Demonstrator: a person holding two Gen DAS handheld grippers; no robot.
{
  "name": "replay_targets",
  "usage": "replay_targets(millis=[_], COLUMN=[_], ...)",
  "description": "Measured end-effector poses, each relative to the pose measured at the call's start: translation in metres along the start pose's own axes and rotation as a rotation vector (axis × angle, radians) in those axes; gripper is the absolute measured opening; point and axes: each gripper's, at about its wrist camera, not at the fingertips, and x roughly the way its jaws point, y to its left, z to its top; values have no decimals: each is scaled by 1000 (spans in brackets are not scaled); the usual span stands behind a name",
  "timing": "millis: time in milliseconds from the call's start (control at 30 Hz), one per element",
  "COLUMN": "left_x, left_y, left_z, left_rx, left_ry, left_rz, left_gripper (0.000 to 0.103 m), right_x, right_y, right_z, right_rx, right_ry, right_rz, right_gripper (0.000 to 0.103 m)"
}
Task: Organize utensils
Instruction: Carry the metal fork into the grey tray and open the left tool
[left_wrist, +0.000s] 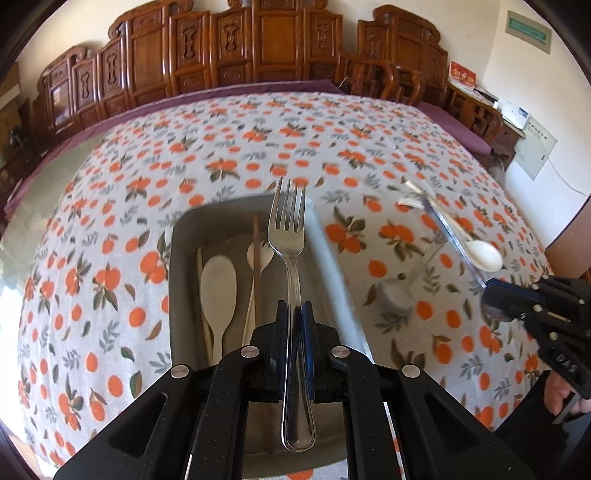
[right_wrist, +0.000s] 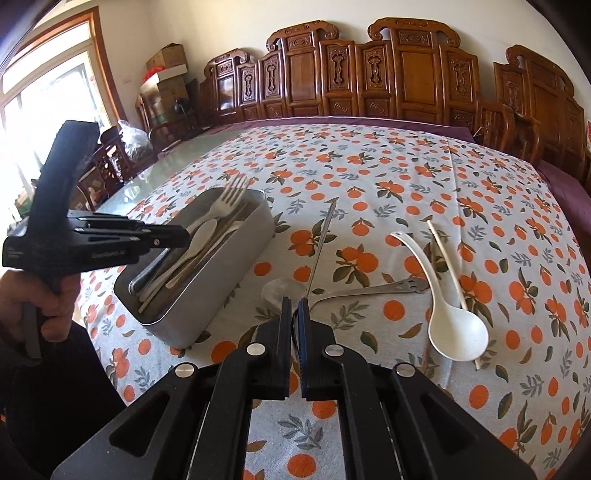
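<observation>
A: While the left gripper (left_wrist: 295, 314) hangs over the grey tray (right_wrist: 236, 236), what do its jaws pinch?

B: A steel fork (left_wrist: 290, 236), tines forward, above the pale spoons and chopsticks in the tray.

A: And further right?

B: The right gripper (right_wrist: 294, 306), jaws pressed on a knife (right_wrist: 321, 247). Beyond it, a metal spoon (right_wrist: 369, 290), white ladle (right_wrist: 454, 328) and chopstick (right_wrist: 448, 266) lie on the counter (right_wrist: 406, 177).

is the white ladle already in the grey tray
No, the white ladle lies on the patterned tablecloth, well apart from the grey tray.
</observation>
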Motion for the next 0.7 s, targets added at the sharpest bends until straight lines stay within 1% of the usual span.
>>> replay_targets(millis=[333,567,700], left_x=[27,40,40], left_y=[2,-6,-6], left_z=[-10,-14,-14], left_rx=[-6,18,21], left_ry=[67,103,109], left_rz=[-13,-13,-15], left_gripper=[6,7,7], right_x=[10,12,12], right_y=[9,12,15], right_z=[1,0,0], right_rx=[-19,-21,-22], right_ry=[20,27,29], right_rz=[4,-1,-4], right_gripper=[4,4,4])
